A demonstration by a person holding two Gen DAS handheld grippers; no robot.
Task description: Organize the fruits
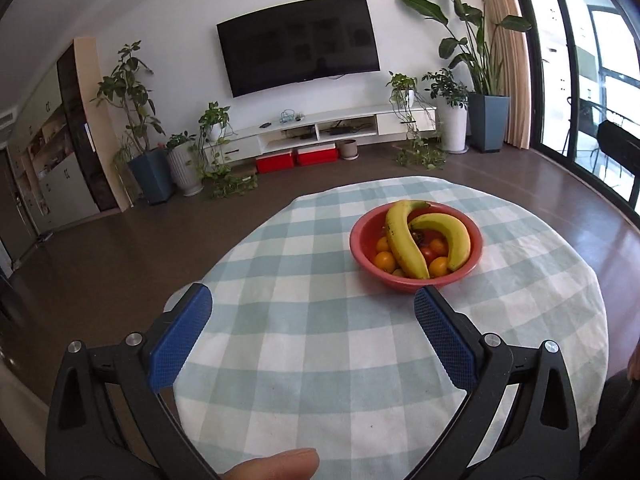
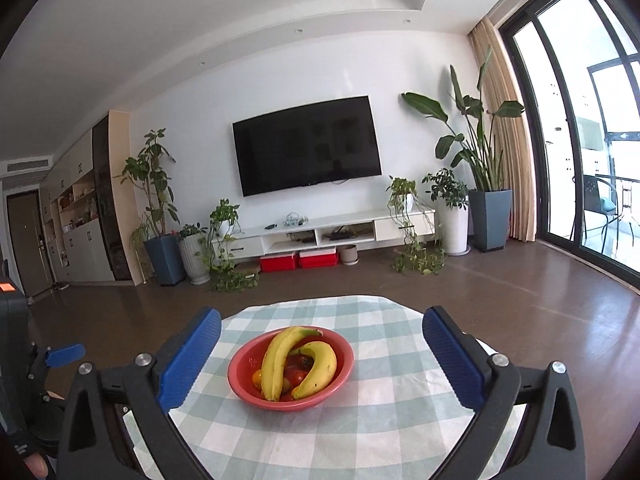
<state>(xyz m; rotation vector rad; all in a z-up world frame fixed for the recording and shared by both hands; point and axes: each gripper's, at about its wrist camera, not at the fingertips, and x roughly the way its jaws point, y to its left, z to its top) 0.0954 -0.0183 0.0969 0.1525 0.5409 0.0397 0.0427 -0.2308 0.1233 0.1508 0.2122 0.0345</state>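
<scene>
A red bowl (image 1: 362, 254) stands on a round table with a blue-and-white checked cloth (image 1: 304, 344). In it lie two yellow bananas (image 1: 404, 240), one long and one curved, over several small orange fruits (image 1: 385, 261) and red ones. My left gripper (image 1: 314, 300) is open and empty, held above the cloth in front and to the left of the bowl. In the right wrist view the bowl (image 2: 244, 380) with the bananas (image 2: 276, 360) sits between the fingers' line of sight; my right gripper (image 2: 322, 324) is open and empty, short of the bowl.
The table edge drops to a dark wood floor (image 1: 120, 248). Across the room are a wall TV (image 2: 306, 144), a white low cabinet (image 2: 324, 232), potted plants and red boxes. The left gripper's device shows at the left edge of the right wrist view (image 2: 24, 360).
</scene>
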